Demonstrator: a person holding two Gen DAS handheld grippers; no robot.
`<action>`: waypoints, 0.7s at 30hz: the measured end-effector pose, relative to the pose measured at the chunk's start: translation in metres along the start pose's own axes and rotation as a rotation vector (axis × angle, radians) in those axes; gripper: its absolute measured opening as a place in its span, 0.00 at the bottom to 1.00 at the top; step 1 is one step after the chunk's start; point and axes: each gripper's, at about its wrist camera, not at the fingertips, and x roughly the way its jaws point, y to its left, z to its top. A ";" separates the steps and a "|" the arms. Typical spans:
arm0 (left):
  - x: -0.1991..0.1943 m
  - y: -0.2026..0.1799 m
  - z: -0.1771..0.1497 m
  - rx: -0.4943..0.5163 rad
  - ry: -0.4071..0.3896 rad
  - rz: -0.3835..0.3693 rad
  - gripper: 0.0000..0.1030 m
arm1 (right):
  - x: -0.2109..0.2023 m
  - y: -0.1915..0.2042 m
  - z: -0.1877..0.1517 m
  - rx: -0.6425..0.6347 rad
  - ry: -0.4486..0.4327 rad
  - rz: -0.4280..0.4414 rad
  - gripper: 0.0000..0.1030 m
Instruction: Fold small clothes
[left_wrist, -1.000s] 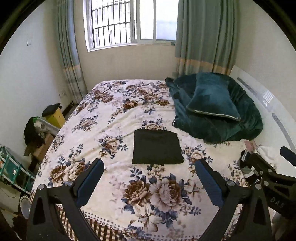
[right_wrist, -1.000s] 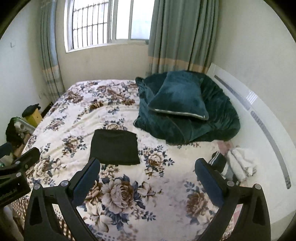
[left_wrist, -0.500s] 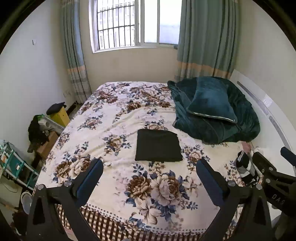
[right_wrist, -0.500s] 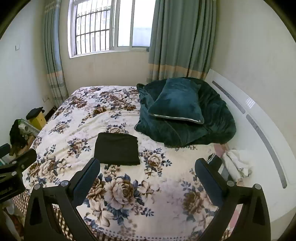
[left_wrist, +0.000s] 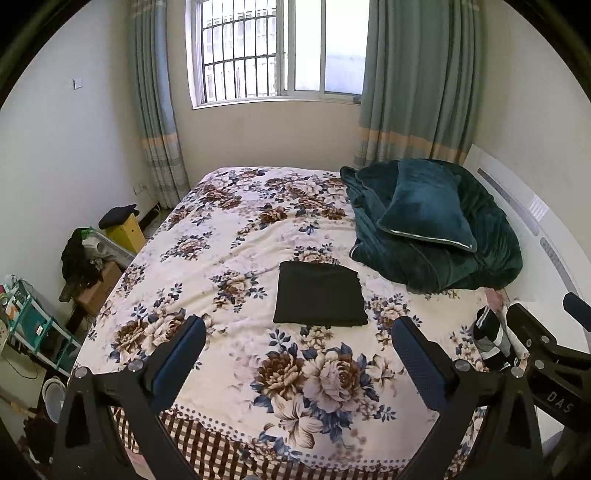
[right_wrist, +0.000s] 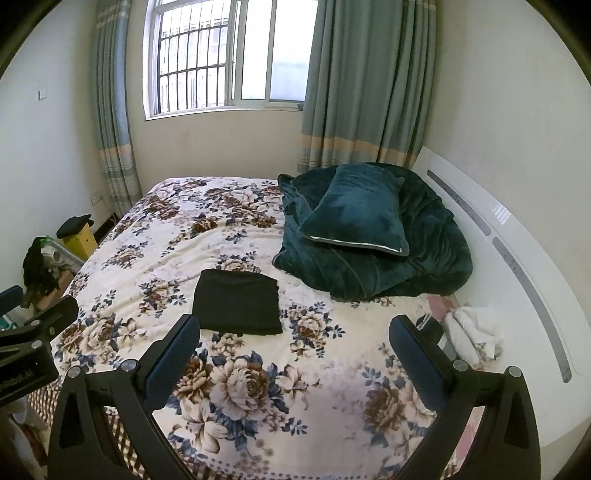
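A black garment (left_wrist: 320, 294) lies folded into a neat rectangle in the middle of the floral bedspread (left_wrist: 236, 236); it also shows in the right wrist view (right_wrist: 237, 301). My left gripper (left_wrist: 299, 356) is open and empty, held above the near edge of the bed, well short of the garment. My right gripper (right_wrist: 294, 354) is open and empty too, to the right of the garment. A striped black-and-white garment (left_wrist: 489, 341) and white clothes (right_wrist: 471, 334) lie at the bed's right edge.
A dark teal blanket (right_wrist: 388, 258) with a teal pillow (right_wrist: 356, 214) on it fills the far right of the bed. A white headboard (right_wrist: 517, 258) runs along the right. Boxes and clutter (left_wrist: 92, 258) stand on the floor at the left.
Both grippers have pulled back and up from the bed, so more of the room and the bed's near edge shows. The folded garment has not moved.
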 end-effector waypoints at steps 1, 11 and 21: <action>0.000 0.000 0.000 0.000 0.001 -0.002 1.00 | 0.000 0.000 0.000 -0.001 0.000 0.002 1.00; -0.003 -0.005 0.002 0.005 -0.002 0.011 1.00 | -0.003 0.004 0.000 0.001 -0.001 0.012 1.00; -0.007 -0.010 0.002 0.006 -0.017 0.023 1.00 | -0.003 0.003 -0.003 0.008 -0.001 0.015 1.00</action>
